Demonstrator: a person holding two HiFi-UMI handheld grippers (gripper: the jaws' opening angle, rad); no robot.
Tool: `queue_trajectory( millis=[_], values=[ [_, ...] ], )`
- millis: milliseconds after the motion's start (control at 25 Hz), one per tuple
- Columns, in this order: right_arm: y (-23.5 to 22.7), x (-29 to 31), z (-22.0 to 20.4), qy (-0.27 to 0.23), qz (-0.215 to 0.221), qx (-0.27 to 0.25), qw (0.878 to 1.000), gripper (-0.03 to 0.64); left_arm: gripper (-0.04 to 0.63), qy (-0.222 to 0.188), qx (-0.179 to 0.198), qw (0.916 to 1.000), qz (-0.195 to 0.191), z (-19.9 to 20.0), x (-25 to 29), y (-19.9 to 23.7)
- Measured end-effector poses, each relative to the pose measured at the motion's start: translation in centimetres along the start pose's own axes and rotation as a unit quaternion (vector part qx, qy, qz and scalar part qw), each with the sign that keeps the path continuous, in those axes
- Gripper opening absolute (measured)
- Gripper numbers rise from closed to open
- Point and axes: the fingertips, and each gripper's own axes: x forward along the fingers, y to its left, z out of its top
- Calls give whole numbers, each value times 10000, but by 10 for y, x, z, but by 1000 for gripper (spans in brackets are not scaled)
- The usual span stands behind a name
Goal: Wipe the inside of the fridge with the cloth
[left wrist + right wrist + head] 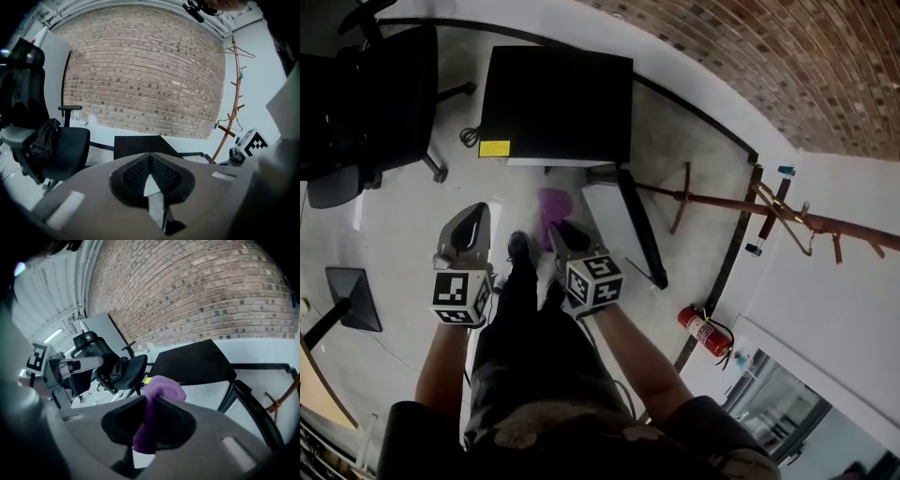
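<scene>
A low black fridge (558,98) stands on the floor ahead of me, its door (628,225) swung open to the right with the white inner face showing. My right gripper (560,232) is shut on a purple cloth (551,204), which sticks out past the jaws toward the fridge front. In the right gripper view the cloth (161,389) bulges above the right gripper (150,404), with the fridge (192,364) beyond. My left gripper (471,225) hangs beside it to the left, shut and empty; its jaws meet in the left gripper (150,164) view.
A black office chair (366,103) stands left of the fridge. A wooden coat rack (741,206) and a red fire extinguisher (703,330) are to the right by the wall. A brick wall (140,70) runs behind the fridge. My legs stand between the grippers.
</scene>
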Motion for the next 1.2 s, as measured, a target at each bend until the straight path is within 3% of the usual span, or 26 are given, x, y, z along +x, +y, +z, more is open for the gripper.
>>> queue_trajectory(
  millis=[280, 600, 800, 1040, 1200],
  values=[
    [-54, 79, -56, -204, 175, -375, 9989, 50, 18, -212, 43, 9995, 238, -92, 43, 33],
    [-78, 168, -66, -819, 639, 4, 9946, 50, 18, -216, -64, 9991, 349, -175, 91, 68],
    [-84, 213, -48, -1467, 1097, 14, 9831, 51, 18, -680, 250, 9970, 288, -194, 136, 86],
    [-86, 257, -23, -2086, 1793, 197, 9612, 49, 18, -1417, 600, 9871, 438, -205, 169, 120],
    [-84, 277, -15, -2412, 2067, 103, 9482, 50, 18, -1645, 861, 9815, 458, -223, 178, 129]
  ],
)
